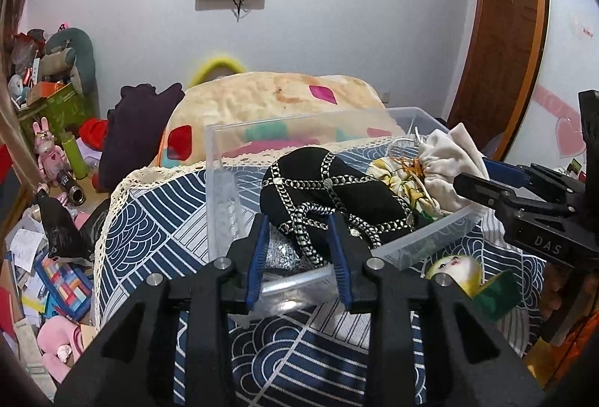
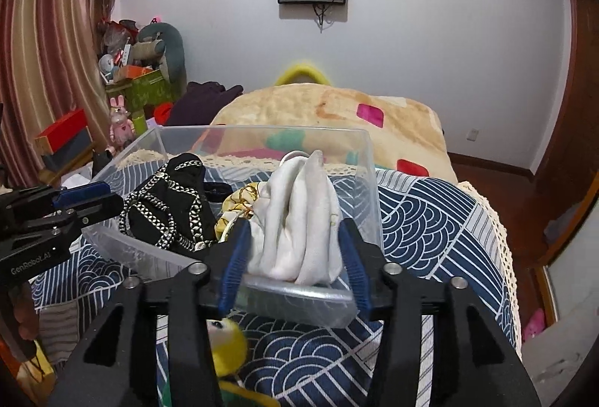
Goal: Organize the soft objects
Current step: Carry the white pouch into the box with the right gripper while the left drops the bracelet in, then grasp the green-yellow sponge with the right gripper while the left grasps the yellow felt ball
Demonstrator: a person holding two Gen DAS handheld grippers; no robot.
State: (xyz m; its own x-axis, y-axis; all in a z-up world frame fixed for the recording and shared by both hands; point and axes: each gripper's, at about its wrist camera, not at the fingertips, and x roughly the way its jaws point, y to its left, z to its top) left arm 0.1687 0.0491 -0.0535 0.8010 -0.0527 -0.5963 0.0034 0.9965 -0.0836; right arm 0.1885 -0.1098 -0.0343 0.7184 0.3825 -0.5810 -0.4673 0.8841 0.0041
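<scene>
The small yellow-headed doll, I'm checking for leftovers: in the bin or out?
Out. The small yellow-headed doll lies on the blue wave-patterned cloth outside the clear plastic bin.

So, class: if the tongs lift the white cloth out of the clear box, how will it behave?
The white cloth is bunched in deep folds, so it will probably hang limp and droop. It looks thin, so likely light. It touches the yellow scarf in the clear box, so it may drag that along.

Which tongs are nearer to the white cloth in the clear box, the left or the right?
Right. The right tongs straddle the white cloth, one finger on each side. The left tongs are at the black bag, further along the clear box.
</scene>
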